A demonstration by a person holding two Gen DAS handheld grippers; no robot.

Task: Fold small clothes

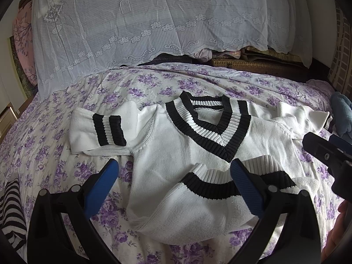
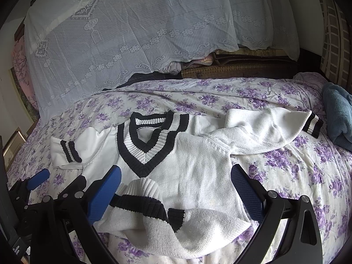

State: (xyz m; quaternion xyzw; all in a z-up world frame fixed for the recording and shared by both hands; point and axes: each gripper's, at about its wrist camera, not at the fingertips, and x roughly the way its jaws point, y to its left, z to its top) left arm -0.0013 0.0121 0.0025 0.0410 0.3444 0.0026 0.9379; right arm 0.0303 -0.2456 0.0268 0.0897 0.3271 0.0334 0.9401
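Observation:
A small white knit sweater [image 1: 176, 154] with a black-and-white V-neck collar lies face up on a bed with a purple-flowered sheet [image 1: 55, 154]. Its bottom hem [image 1: 220, 182] is folded up toward the collar. The left sleeve [image 1: 96, 129] is folded in; the right sleeve [image 2: 264, 129] lies stretched out to the right. My left gripper [image 1: 173, 176] is open and empty above the sweater's lower left part. My right gripper [image 2: 176, 182] is open and empty above the folded hem [image 2: 143, 202]. The sweater also shows in the right wrist view [image 2: 193, 167].
A white lace cloth [image 1: 143, 22] covers a pile at the back of the bed. A black-and-white striped garment [image 1: 11, 209] lies at the near left. A blue-grey towel [image 2: 338, 118] lies at the right edge. The right gripper shows in the left wrist view [image 1: 325, 151].

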